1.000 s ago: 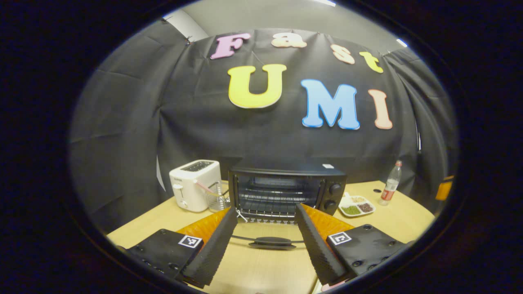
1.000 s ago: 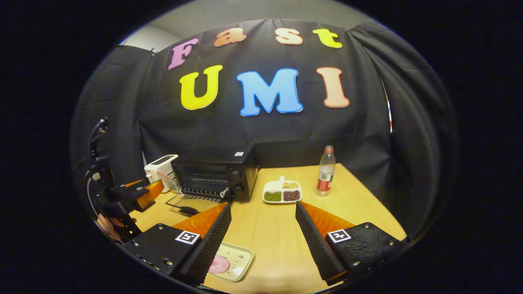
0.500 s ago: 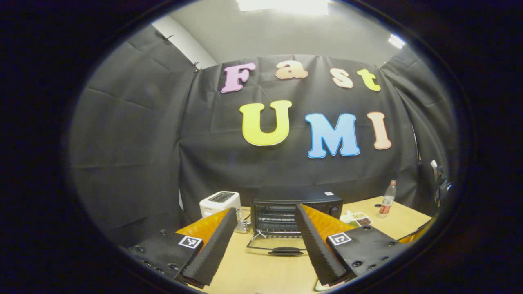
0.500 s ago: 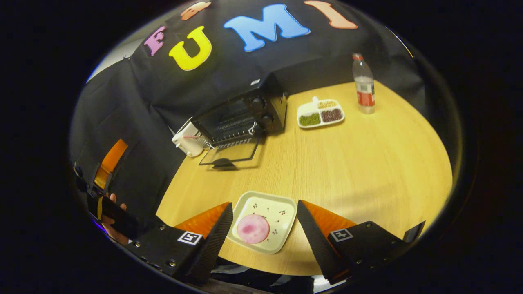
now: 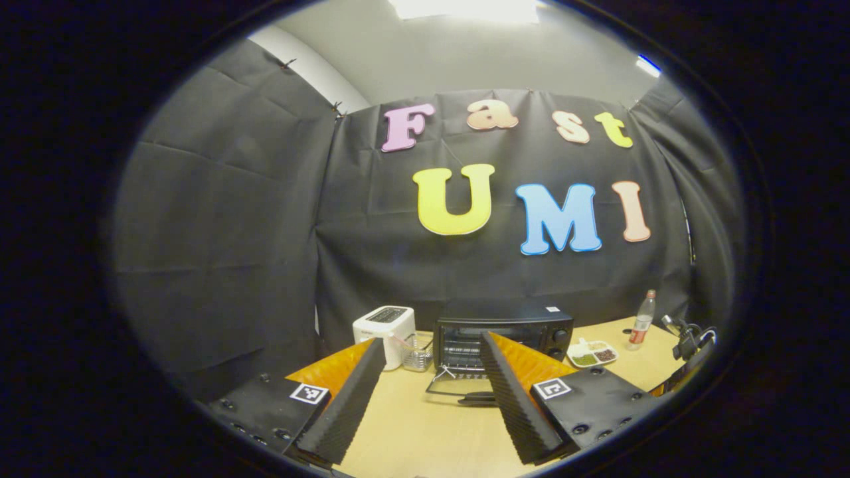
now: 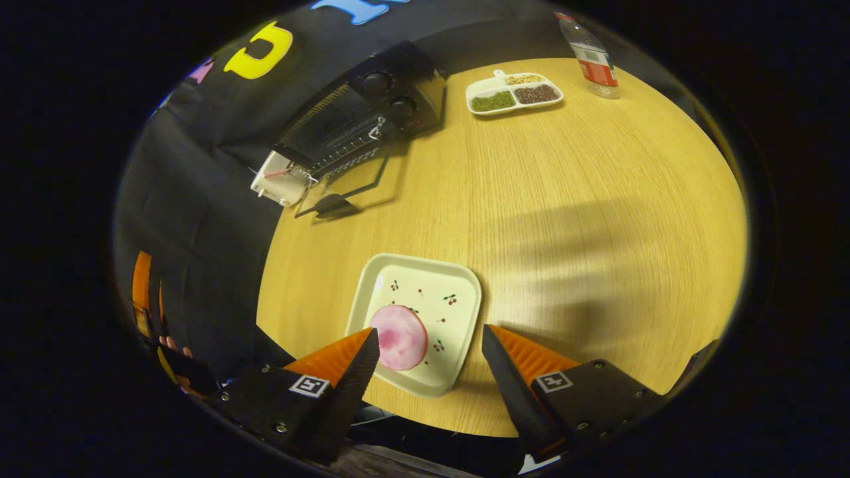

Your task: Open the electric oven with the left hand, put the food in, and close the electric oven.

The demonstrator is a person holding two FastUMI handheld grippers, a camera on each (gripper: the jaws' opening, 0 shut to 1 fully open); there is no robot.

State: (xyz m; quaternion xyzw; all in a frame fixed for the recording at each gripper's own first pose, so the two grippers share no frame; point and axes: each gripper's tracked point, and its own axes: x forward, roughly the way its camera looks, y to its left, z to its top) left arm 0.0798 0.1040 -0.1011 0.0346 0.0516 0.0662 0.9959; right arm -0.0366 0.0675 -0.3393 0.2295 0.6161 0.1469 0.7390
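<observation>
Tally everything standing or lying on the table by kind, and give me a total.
Appliances: 2, the oven and toaster
Dishes: 2, the cherry-print plate and divided snack tray
Food: 1, the pink slice
Bottles: 1, the bottle
Total: 6

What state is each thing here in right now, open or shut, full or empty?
Oven: door folded down, open.
Square plate: holds a pink food slice.
Divided dish: compartments filled.
Bottle: upright, capped.
Left gripper: open, empty.
Right gripper: open, above the plate.
</observation>
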